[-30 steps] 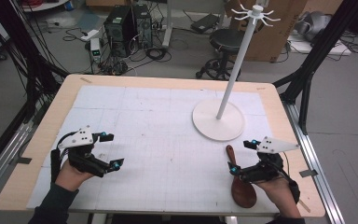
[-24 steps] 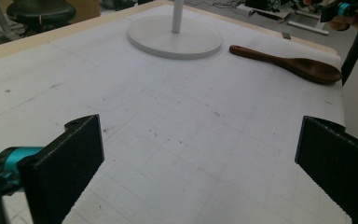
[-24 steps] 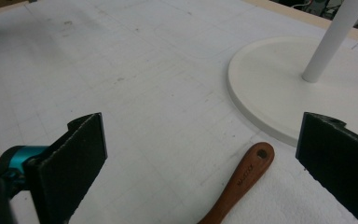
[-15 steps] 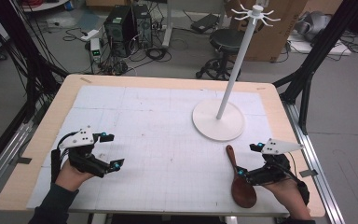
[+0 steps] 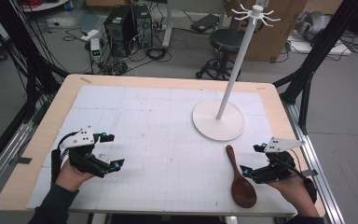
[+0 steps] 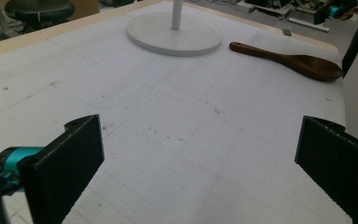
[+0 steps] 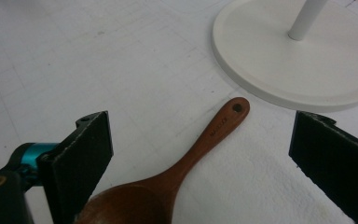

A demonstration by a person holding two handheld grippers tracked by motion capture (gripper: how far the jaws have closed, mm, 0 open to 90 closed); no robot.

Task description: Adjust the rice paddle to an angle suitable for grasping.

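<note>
I see a dark brown wooden spoon [image 5: 239, 179] lying flat on the white gridded mat [image 5: 168, 140], bowl toward the near edge, handle tip pointing at the round white base of the tall white hook stand [image 5: 219, 119] and lying just short of it. My right gripper [image 5: 254, 161] sits just beside the spoon's bowl, jaws spread wide apart and holding nothing; in the right gripper view the spoon's handle runs between them. My left gripper [image 5: 112, 150] rests over the mat's near left part, well apart from the spoon, jaws likewise wide apart and empty.
</note>
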